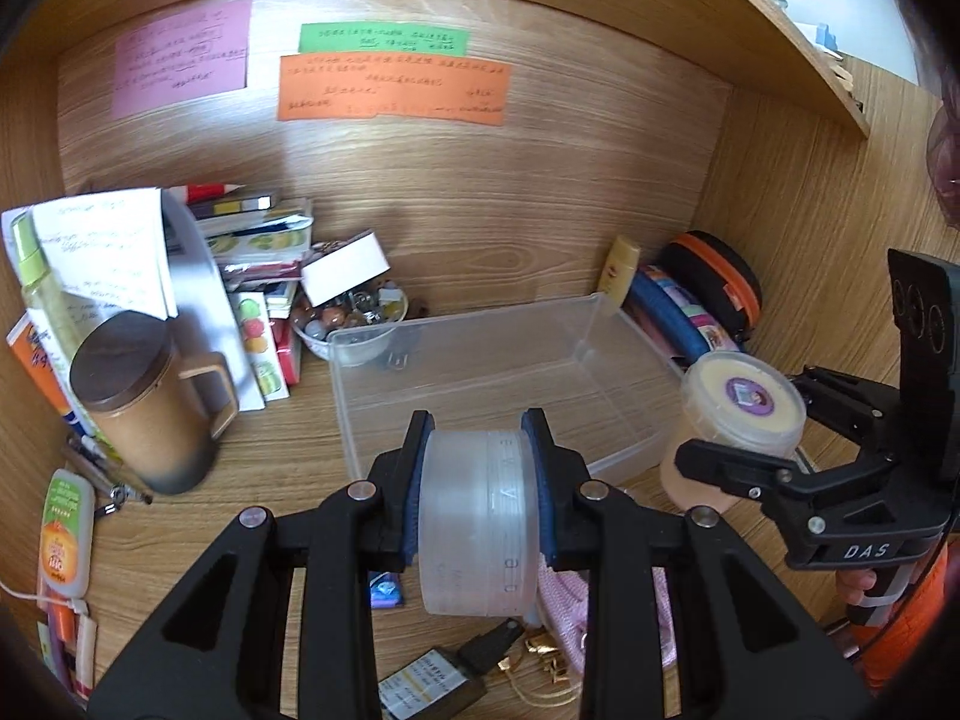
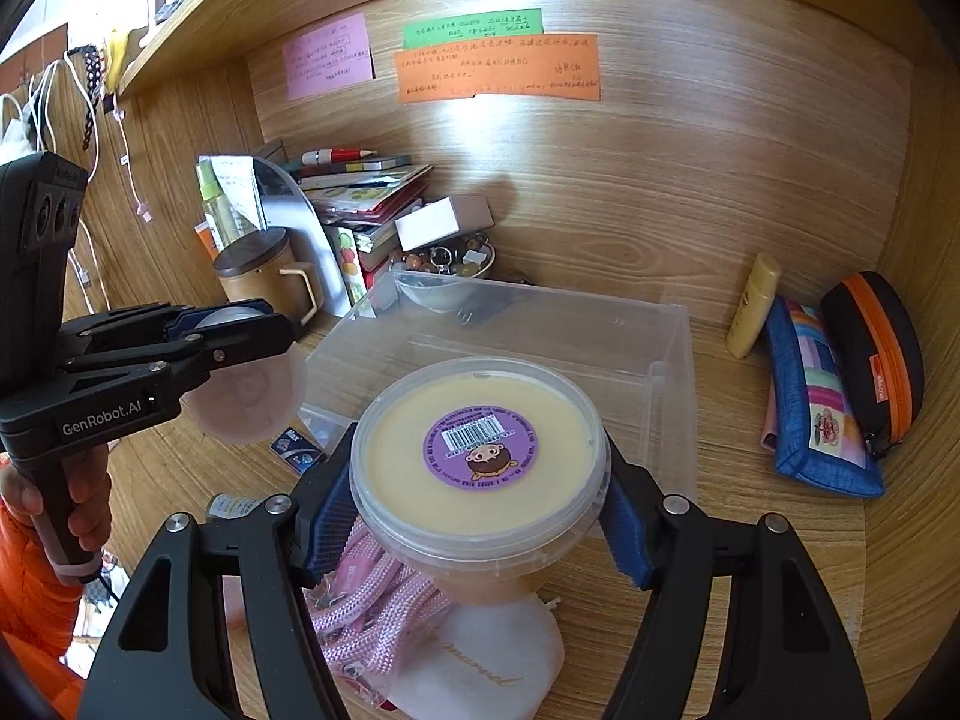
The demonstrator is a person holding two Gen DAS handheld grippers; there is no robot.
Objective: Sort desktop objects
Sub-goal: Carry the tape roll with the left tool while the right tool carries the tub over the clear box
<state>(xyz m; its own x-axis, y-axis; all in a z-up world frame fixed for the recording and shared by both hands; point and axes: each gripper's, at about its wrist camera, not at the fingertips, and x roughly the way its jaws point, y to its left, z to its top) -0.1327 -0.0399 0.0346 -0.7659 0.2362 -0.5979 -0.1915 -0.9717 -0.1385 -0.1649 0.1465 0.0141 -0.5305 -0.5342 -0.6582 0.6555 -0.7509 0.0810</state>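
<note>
My left gripper (image 1: 479, 480) is shut on a frosted translucent round jar (image 1: 477, 519), held on its side above the desk in front of the clear plastic bin (image 1: 624, 402); the jar also shows in the right wrist view (image 2: 246, 387). My right gripper (image 2: 474, 516) is shut on a cream-lidded tub with a purple barcode sticker (image 2: 477, 450), held upright just before the bin's (image 2: 666, 384) near right corner; the tub also shows in the left wrist view (image 1: 741, 411). The bin looks empty apart from a small clip (image 1: 396, 360) near its back wall.
A brown lidded mug (image 1: 144, 402), stacked books (image 1: 264, 300) and a bowl of beads (image 1: 354, 315) stand left of the bin. A blue pouch (image 2: 816, 396), black-orange case (image 2: 876, 354) and yellow tube (image 2: 753, 306) lie right. Pink cord (image 2: 372, 606) and a white pouch (image 2: 480, 666) lie below.
</note>
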